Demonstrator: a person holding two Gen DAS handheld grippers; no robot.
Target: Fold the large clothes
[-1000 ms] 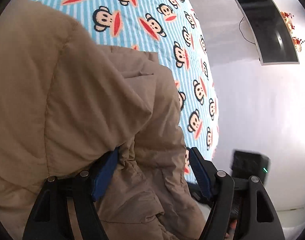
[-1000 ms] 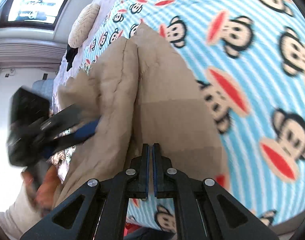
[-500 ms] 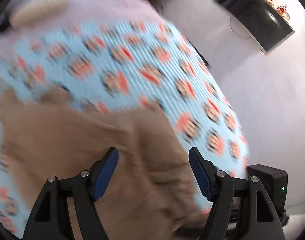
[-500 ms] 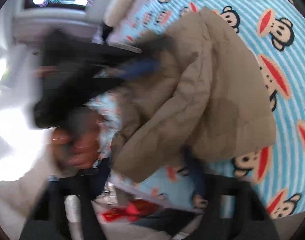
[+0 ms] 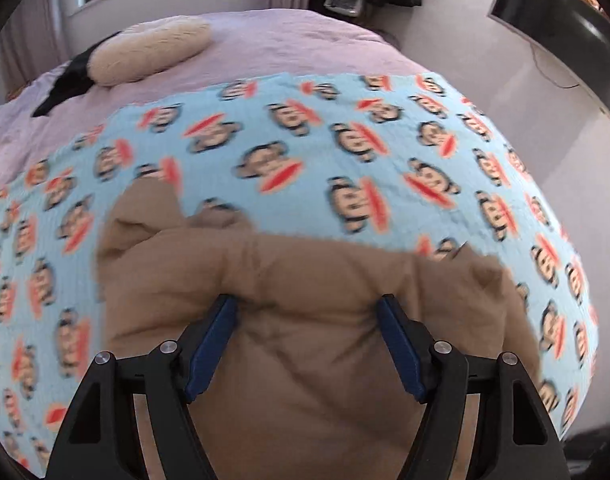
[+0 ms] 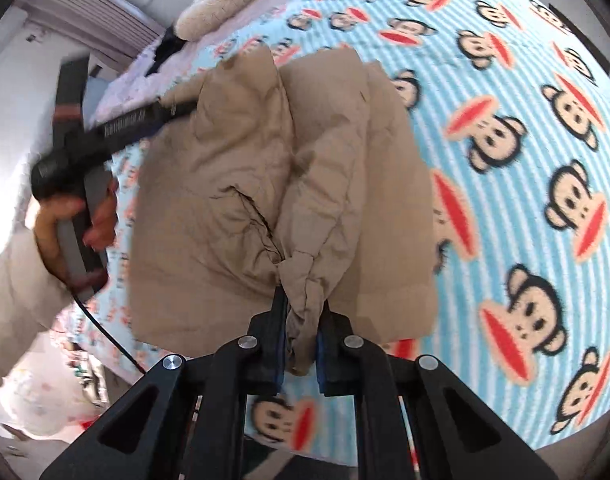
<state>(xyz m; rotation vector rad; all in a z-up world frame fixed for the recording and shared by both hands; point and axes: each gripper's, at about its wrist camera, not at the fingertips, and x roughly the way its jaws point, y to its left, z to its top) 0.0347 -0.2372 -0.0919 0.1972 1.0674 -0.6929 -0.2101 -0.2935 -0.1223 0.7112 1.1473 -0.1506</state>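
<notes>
A tan padded jacket [image 5: 305,300] lies crumpled on a blue striped blanket printed with monkey faces [image 5: 345,140]. My left gripper [image 5: 307,344] hovers over the jacket's near part, open wide, and its blue pads do not press the cloth. In the right wrist view the jacket [image 6: 245,160] fills the middle. My right gripper [image 6: 301,344] is closing, with a twisted bunch of the jacket's edge pinched between its pads. The left gripper's fingers [image 6: 145,118], held by a person's hand [image 6: 65,216], reach the jacket's far left edge.
The blanket [image 6: 505,160] covers a bed with a pale lilac sheet [image 5: 285,40]. A cream pillow [image 5: 145,52] and a black garment [image 5: 65,84] lie at the bed's far end. A dark screen [image 5: 565,40] hangs on the white wall to the right.
The left view swung up from close over the jacket to take in the whole bed. The right gripper, shut on nothing before, opened and now pinches a bunch of the jacket.
</notes>
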